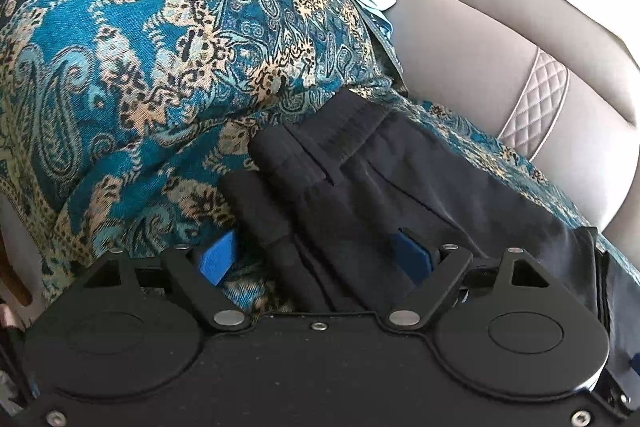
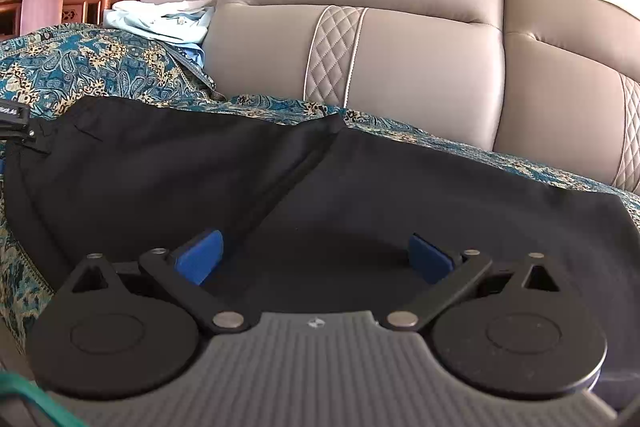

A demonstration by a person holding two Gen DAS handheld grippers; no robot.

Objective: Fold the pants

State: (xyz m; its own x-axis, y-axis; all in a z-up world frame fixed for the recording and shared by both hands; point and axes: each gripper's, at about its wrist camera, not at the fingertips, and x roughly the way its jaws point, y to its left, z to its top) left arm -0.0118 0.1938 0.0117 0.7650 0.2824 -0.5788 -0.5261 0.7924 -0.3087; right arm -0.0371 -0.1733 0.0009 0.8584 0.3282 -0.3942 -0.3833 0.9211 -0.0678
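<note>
A: On the sofa, over the teal paisley throw (image 1: 152, 75), I see the black pants (image 1: 360, 179) lying partly folded, waistband end bunched toward the backrest.

B: And your left gripper (image 1: 316, 261)?

A: Spread wide, low over the bunched end. Folds of cloth sit between the blue pads (image 1: 218, 261), but I see no squeeze.

B: The right one?

A: My right gripper (image 2: 316, 259) is also wide, hovering close over the flat leg cloth, gripping nothing. Grey sofa backrest (image 2: 420, 59) behind; light blue clothes (image 2: 168, 23) heaped at the far corner.
</note>
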